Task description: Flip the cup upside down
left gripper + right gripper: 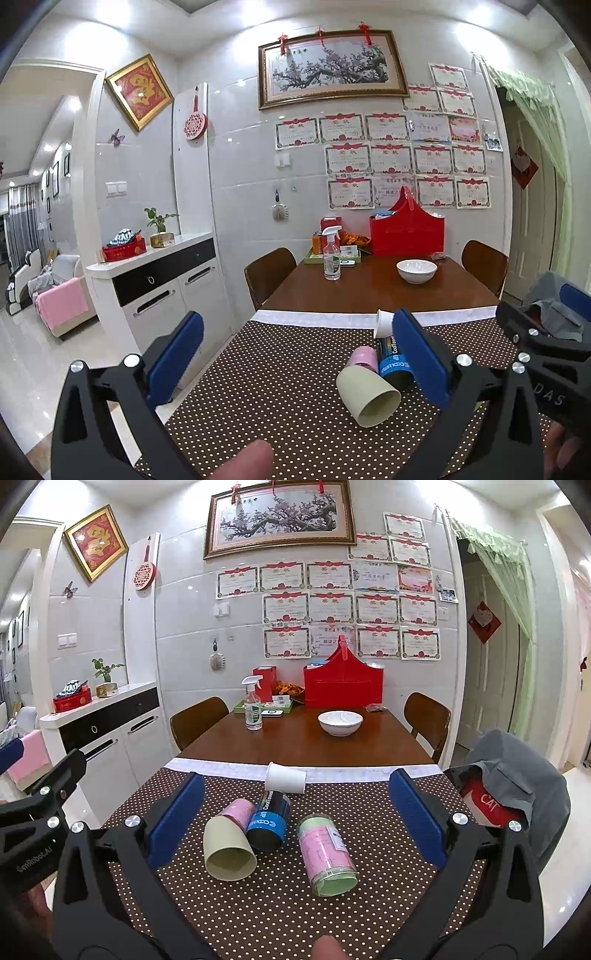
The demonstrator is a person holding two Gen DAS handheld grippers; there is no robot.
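Note:
Several cups lie on their sides on the brown polka-dot cloth (280, 904). A cream cup (227, 851) lies with its mouth toward me; it also shows in the left wrist view (367, 395). Behind it lie a pink cup (240, 812), a blue-and-black cup (269, 825) and a white paper cup (286, 777). A clear cup with pink and green lining (327, 853) lies to the right. My left gripper (295, 354) is open and empty, above the cloth left of the cups. My right gripper (295, 816) is open and empty, its fingers either side of the cups.
A white bowl (340, 722), a spray bottle (253, 705) and a red basket (343, 683) stand on the wooden table (295, 742) beyond the cloth. Chairs stand at both sides. A grey jacket (513, 775) hangs on the right. A white cabinet (107, 734) is on the left.

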